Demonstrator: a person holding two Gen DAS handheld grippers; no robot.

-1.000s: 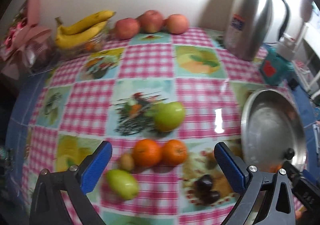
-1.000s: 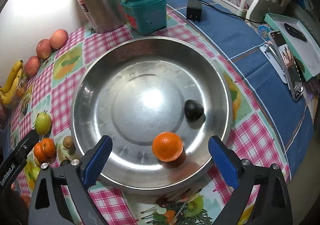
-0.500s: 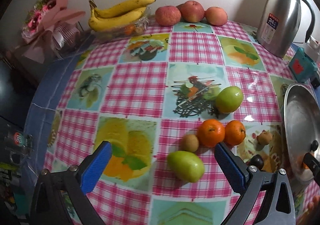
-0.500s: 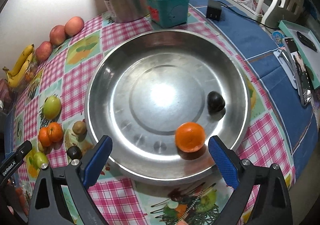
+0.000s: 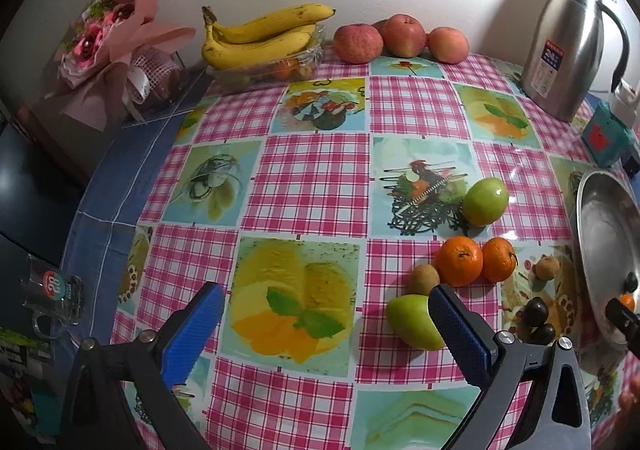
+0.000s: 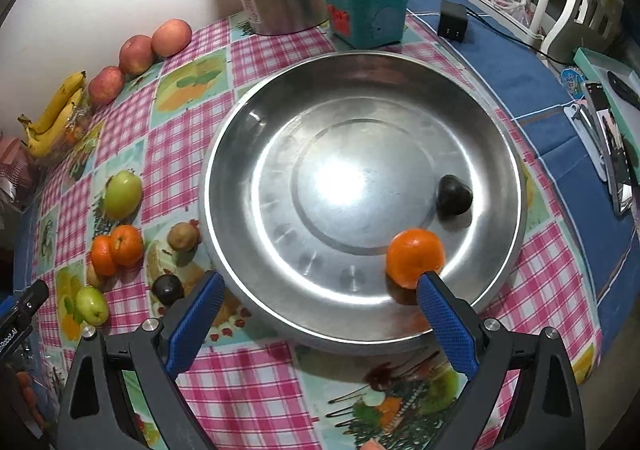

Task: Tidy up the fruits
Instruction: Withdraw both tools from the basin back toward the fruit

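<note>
Loose fruits lie on the pink checked tablecloth [image 5: 316,178]: a green pear-shaped fruit [image 5: 412,320] by the wide, empty left gripper [image 5: 324,330], then 2 oranges [image 5: 474,260]. The right gripper [image 6: 318,312], also wide, faces the round steel basin [image 6: 280,154] holding 1 orange [image 6: 414,256].

Bowl [image 6: 360,334] sits on the table [image 6: 240,382], holding one orange [image 6: 414,256] and a dark fruit [image 6: 453,195] just behind it. Left of the bowl: two touching oranges [image 6: 118,248], an apple [image 6: 122,194] behind them, another apple [image 6: 93,304] in front. Bananas [image 5: 260,36] and three apples [image 5: 400,36] line the back wall. Jug [image 5: 564,54] stands behind the bowl.
</note>
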